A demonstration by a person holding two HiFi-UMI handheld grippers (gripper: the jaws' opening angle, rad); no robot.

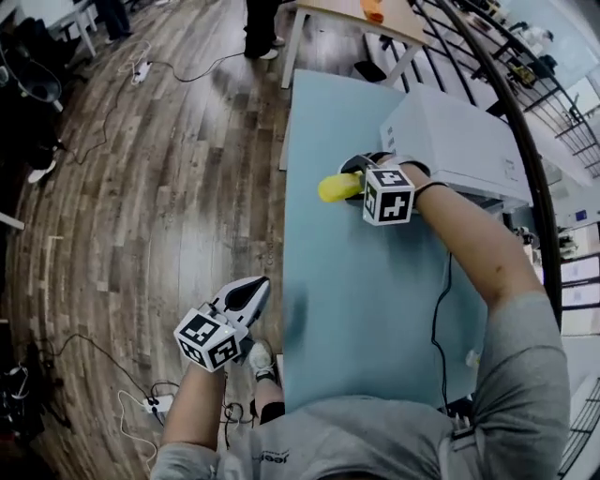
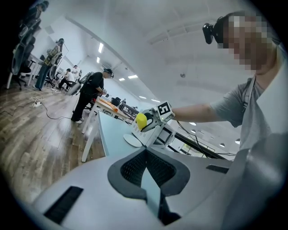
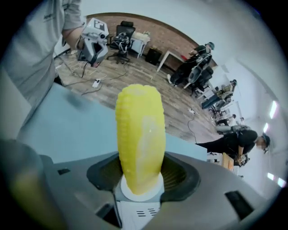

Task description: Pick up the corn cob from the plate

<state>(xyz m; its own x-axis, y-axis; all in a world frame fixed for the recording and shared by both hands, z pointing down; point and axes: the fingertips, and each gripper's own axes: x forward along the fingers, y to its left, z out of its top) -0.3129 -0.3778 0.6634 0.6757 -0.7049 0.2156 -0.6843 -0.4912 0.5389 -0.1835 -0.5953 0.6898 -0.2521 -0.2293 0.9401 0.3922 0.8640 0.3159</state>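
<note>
My right gripper (image 1: 351, 176) is shut on the yellow corn cob (image 1: 336, 187) and holds it in the air over the pale blue table (image 1: 375, 309). In the right gripper view the corn cob (image 3: 139, 130) stands lengthwise between the pads, and the white plate (image 3: 155, 191) shows below it. From the left gripper view, the cob (image 2: 141, 120) hangs above that plate (image 2: 131, 140). My left gripper (image 1: 251, 289) is off the table's left edge, over the floor, with its jaws together and nothing in them.
A white box (image 1: 459, 141) stands on the table right behind the right gripper. A black cable (image 1: 437, 319) runs along the table's right side. Cables and a power strip (image 1: 157, 405) lie on the wooden floor. People stand by a far table (image 1: 356, 14).
</note>
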